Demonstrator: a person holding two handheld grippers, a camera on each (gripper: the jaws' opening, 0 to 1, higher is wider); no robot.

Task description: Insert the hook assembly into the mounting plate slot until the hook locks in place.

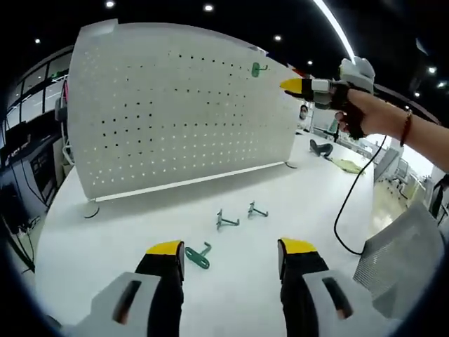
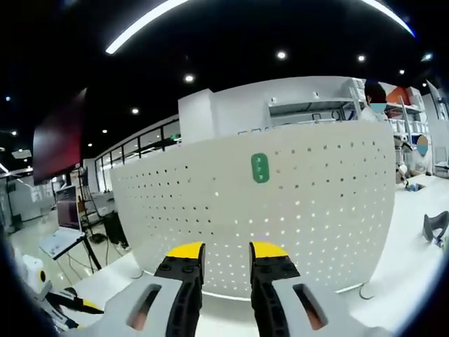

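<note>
A white pegboard (image 1: 175, 112) stands upright on the white table (image 1: 295, 203). A green hook (image 1: 258, 69) hangs near its upper right, and in the right gripper view the same green hook (image 2: 260, 168) sits dead ahead on the pegboard (image 2: 316, 203). My right gripper (image 2: 226, 251) faces it with a narrow gap between its jaws and nothing in them. From the left gripper view, a hand holds that right gripper (image 1: 289, 86) just right of the hook. My left gripper (image 1: 231, 249) is open over the table. A second green hook (image 1: 198, 256) lies by its left jaw.
Two grey metal hooks (image 1: 226, 221) (image 1: 256, 209) lie in front of the pegboard. A black cable (image 1: 349, 203) runs across the table at the right, near a grey perforated panel (image 1: 400, 253). A black object (image 1: 320, 147) and a yellowish cloth (image 1: 349, 166) lie further back.
</note>
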